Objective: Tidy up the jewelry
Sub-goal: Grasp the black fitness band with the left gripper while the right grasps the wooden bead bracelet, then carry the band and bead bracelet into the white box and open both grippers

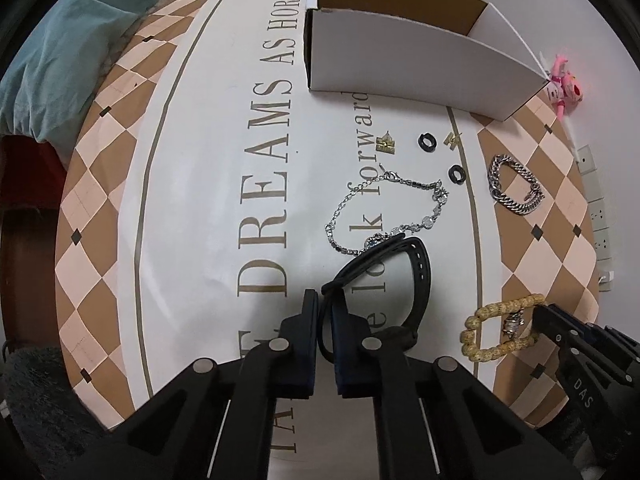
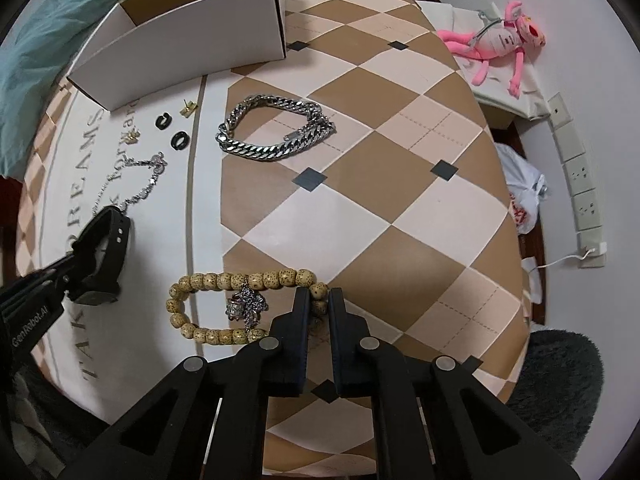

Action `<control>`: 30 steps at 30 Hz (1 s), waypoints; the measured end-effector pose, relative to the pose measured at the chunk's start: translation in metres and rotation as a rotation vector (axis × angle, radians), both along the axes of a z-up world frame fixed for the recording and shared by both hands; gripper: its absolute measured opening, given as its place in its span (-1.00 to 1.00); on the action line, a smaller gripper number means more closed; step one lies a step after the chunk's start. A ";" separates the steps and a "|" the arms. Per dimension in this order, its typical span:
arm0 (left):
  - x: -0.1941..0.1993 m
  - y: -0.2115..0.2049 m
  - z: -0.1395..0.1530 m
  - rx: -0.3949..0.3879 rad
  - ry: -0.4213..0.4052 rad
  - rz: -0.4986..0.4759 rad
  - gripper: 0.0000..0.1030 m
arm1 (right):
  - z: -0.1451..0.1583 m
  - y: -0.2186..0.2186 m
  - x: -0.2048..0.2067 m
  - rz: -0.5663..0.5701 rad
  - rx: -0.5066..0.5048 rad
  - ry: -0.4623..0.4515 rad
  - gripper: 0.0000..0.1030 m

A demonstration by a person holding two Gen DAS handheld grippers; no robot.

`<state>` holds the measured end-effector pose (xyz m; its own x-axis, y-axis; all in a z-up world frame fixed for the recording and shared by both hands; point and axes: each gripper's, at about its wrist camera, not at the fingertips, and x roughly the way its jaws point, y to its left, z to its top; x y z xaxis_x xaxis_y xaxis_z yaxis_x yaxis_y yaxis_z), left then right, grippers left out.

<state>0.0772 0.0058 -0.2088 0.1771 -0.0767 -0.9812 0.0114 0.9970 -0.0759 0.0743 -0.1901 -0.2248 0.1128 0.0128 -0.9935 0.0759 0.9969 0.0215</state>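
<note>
My left gripper (image 1: 322, 298) is shut on the strap of a black watch (image 1: 400, 276), which also shows in the right wrist view (image 2: 106, 248). My right gripper (image 2: 319, 298) is shut on the end of a tan bead bracelet (image 2: 208, 282) with a silver charm (image 2: 246, 306); the bracelet also shows in the left wrist view (image 1: 500, 328). A thin silver chain bracelet (image 1: 384, 212), a thick silver curb bracelet (image 2: 276, 128), two black rings (image 1: 428, 142) and two gold earrings (image 1: 386, 144) lie on the table. An open white box (image 1: 400, 64) stands at the far side.
The table has a checkered tan cloth (image 2: 380, 200) with printed lettering. A teal cloth (image 1: 68, 48) lies beyond the far left edge. A pink plush toy (image 2: 496, 48) and wall sockets (image 2: 576, 172) are off to the right. A dark fuzzy seat (image 2: 560, 380) sits at the near right.
</note>
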 end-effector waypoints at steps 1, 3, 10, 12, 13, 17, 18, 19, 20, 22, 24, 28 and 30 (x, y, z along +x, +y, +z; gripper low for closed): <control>-0.002 0.001 0.002 -0.004 -0.004 0.001 -0.94 | 0.001 -0.002 0.000 -0.008 0.017 0.001 -0.82; -0.002 0.009 0.006 -0.018 -0.012 0.001 -0.94 | 0.008 -0.005 -0.001 -0.024 0.050 -0.011 -0.82; -0.017 0.011 0.040 -0.059 -0.060 -0.013 -0.94 | 0.045 -0.003 0.001 -0.011 0.145 -0.083 -0.82; -0.019 0.014 0.050 -0.069 -0.075 -0.016 -0.94 | 0.057 -0.002 0.004 -0.002 0.165 -0.104 -0.82; -0.019 0.016 0.056 -0.076 -0.084 -0.016 -0.94 | 0.063 -0.003 0.005 0.000 0.177 -0.116 -0.82; -0.011 0.023 0.077 -0.100 -0.129 -0.012 -0.94 | 0.091 0.000 0.010 0.019 0.217 -0.166 -0.82; -0.006 0.020 0.083 -0.103 -0.141 -0.012 -0.94 | 0.101 0.001 0.013 0.027 0.227 -0.184 -0.82; 0.000 0.018 0.088 -0.107 -0.153 -0.012 -0.94 | 0.109 0.001 0.017 0.032 0.234 -0.198 -0.82; 0.006 0.016 0.095 -0.113 -0.168 -0.011 -0.94 | 0.116 0.000 0.021 0.038 0.238 -0.212 -0.82; 0.018 0.014 0.107 -0.126 -0.195 -0.008 -0.94 | 0.135 -0.002 0.033 0.046 0.251 -0.253 -0.82; 0.035 0.013 0.118 -0.132 -0.220 -0.007 -0.94 | 0.151 -0.003 0.049 0.057 0.262 -0.289 -0.82; 0.071 0.014 0.131 -0.135 -0.249 -0.008 -0.94 | 0.176 0.001 0.083 0.085 0.260 -0.354 -0.82; 0.089 0.014 0.130 -0.135 -0.246 -0.010 -0.94 | 0.181 0.005 0.104 0.094 0.264 -0.364 -0.82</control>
